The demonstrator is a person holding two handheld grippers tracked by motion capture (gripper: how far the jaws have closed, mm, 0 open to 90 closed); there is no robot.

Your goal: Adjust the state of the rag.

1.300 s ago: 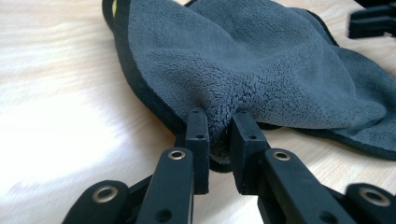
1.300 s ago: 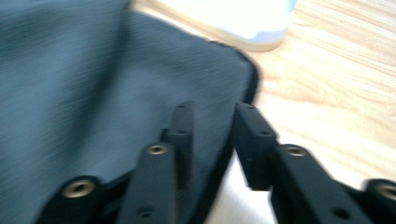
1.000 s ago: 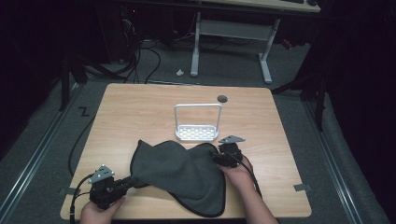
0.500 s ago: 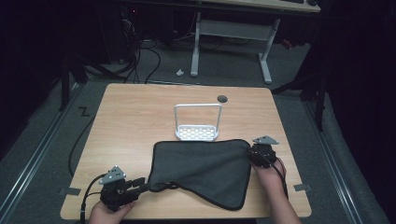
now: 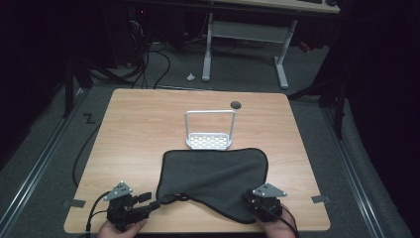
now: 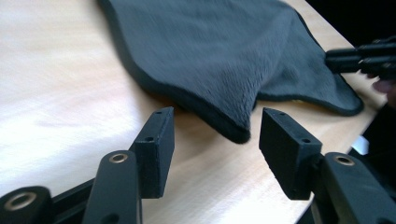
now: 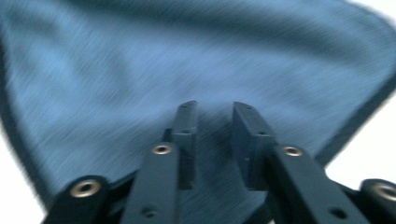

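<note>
A dark grey cloth lies spread flat on the wooden table. My left gripper sits at the near left, pointing right at the cloth's near-left corner. In the left gripper view the jaws stand open, having just been opening, and the corner tip of the cloth lies loose between them. My right gripper rests at the cloth's near-right corner. Its jaws have just been closing and stand a narrow gap apart over the blurred cloth, with no pinch visible.
A small metal rack with a perforated base and an upright frame stands just beyond the cloth. A round cable hole lies behind it. Cables trail on the floor at the left, and desk legs stand beyond the table.
The bunched cloth was drawn out to the right and now lies flat. The right gripper went right, then back to the near-right corner. The left gripper's jaws opened off their corner.
</note>
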